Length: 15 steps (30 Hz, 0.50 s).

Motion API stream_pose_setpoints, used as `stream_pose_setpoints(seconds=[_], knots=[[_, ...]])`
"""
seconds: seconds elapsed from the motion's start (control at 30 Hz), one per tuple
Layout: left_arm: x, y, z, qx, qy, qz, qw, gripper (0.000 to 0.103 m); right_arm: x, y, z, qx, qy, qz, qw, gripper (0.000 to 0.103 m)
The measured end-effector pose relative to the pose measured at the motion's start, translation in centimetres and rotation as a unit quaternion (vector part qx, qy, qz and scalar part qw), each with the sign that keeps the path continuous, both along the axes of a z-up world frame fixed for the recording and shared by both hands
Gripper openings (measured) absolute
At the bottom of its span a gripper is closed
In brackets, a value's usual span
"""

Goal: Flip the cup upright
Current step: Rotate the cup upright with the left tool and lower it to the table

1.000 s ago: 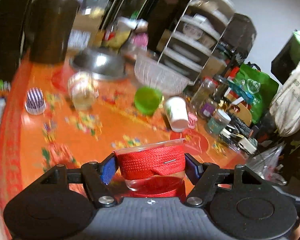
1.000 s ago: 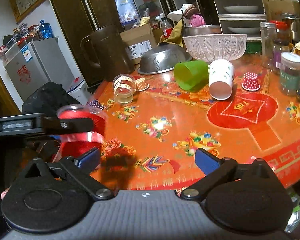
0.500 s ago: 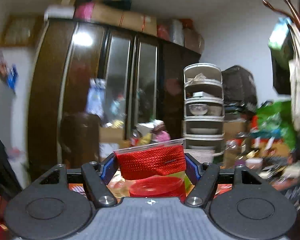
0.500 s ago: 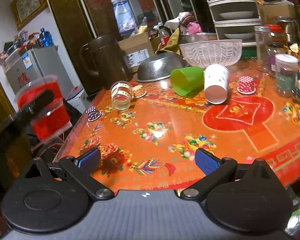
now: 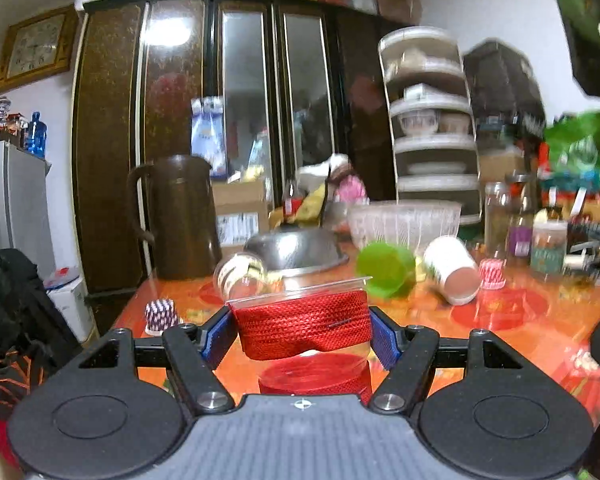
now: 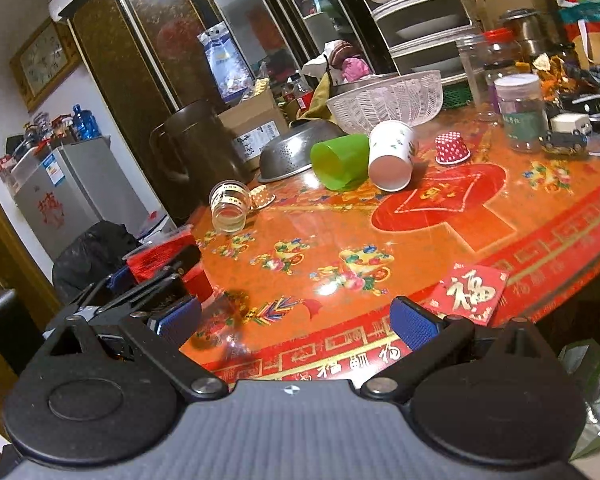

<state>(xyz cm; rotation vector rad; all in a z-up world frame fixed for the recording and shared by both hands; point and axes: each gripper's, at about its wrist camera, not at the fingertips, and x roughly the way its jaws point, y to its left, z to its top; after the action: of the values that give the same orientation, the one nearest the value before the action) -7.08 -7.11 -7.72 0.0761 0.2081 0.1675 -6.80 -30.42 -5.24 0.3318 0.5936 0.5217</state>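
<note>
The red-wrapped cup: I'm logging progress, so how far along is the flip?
Done: the left gripper has the red-wrapped clear cup clamped, rim up.
In hand: the cup sits low at the table's near corner; contact is unclear.
Left: release. The right gripper is open, idle.

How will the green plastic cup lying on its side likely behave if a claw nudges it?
The green plastic cup lies on its side on the glossy orange table, so it would probably roll, curving since it tapers. It looks thin and empty, likely light. The white paper cup close beside it may block it.
</note>
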Motion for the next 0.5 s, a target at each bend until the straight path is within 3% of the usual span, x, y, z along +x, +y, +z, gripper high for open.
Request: stream_pose_setpoints(seconds=[0.2,0.5], knots=[[0.44,0.90,-0.30,-0.020,0.043,0.001,0.9989,0.073,0.01,0.11,-0.34,0.006,0.003,0.003,1.000,0.102],[-0.37,0.56,-0.39,-0.008,0.051,-0.010,0.9986,0.073,-0.03,0.47,-0.59,0.003,0.005,0.008,1.000,0.102]])
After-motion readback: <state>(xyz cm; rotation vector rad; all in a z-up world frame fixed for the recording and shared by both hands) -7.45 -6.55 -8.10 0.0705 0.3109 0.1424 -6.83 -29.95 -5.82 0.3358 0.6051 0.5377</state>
